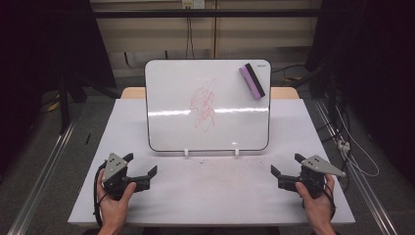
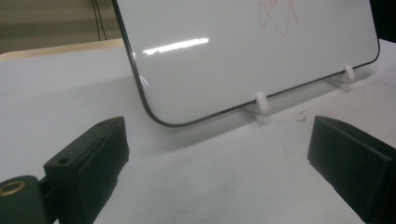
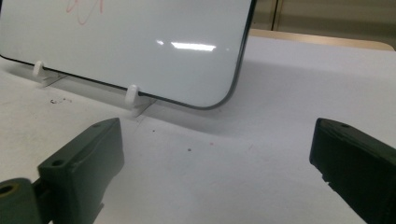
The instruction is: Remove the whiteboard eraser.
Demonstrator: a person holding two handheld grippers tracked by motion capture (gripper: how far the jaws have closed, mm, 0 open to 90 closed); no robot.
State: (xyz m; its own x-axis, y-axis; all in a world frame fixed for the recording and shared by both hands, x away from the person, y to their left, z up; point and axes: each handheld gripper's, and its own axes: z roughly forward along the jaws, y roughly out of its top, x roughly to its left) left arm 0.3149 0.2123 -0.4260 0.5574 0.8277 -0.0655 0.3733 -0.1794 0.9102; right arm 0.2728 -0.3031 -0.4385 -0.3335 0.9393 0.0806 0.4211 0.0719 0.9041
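White worktop [image 1: 215, 196], pale wood edge showing at the far side. Whiteboard [image 1: 171, 98] stands propped near the middle-far part, tilted back, resting in two small white clips [image 1: 186, 153] along its bottom edge. Red scribble [image 1: 203, 105] at board centre. Purple-and-black eraser [image 1: 252, 81] stuck on the board's upper right corner, set at a slant. Left gripper [image 1: 142, 169] held in the person's left hand [image 1: 113, 203] at the near left of the worktop, jaws spread wide, nothing between them. Right gripper [image 1: 285, 165] held in the right hand [image 1: 317, 200] at near right, jaws likewise wide apart and empty. Both grippers well clear of the board. Small dark specks [image 2: 301, 119] on the worktop near the clips.
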